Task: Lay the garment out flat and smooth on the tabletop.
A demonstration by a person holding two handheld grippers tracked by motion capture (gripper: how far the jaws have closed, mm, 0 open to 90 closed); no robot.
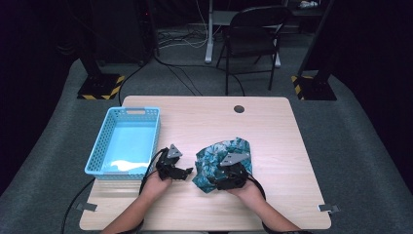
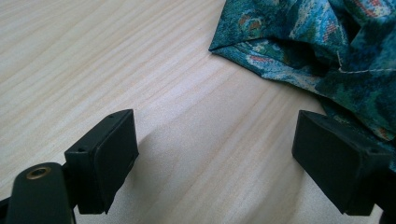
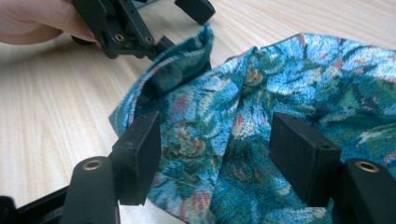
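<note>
The work in hand is a grasp on the crumpled teal patterned cloth (image 1: 224, 156), which lies bunched on the near half of the wooden table (image 1: 272, 126), right of centre. The right gripper (image 1: 229, 178) sits at the near edge of the cloth. In the right gripper view its jaws stand well apart, with a raised fold of fabric between them but neither pad pressing on it. The left gripper (image 1: 182, 171) rests just left of the cloth. In the left gripper view its jaws are likewise spread over bare wood, with the cloth edge (image 2: 299, 51) just beyond one pad.

To do this step well, in my judgement:
- Lower the right gripper until the fold sits fully between the pads, then close on a thick ridge, not a single loose layer
- Bring the left gripper onto the pointed corner nearest to it before any lift
- Avoid pinching against the table top, which could drag the whole bundle

The table is pale wood grain with a round cable hole (image 1: 238, 108) near its far edge. A light blue perforated basket (image 1: 127, 141) stands at the left. Beyond the table are grey carpet, a dark folding chair (image 1: 253, 36), loose cables and stand bases with yellow and black striping (image 1: 100, 87)
</note>
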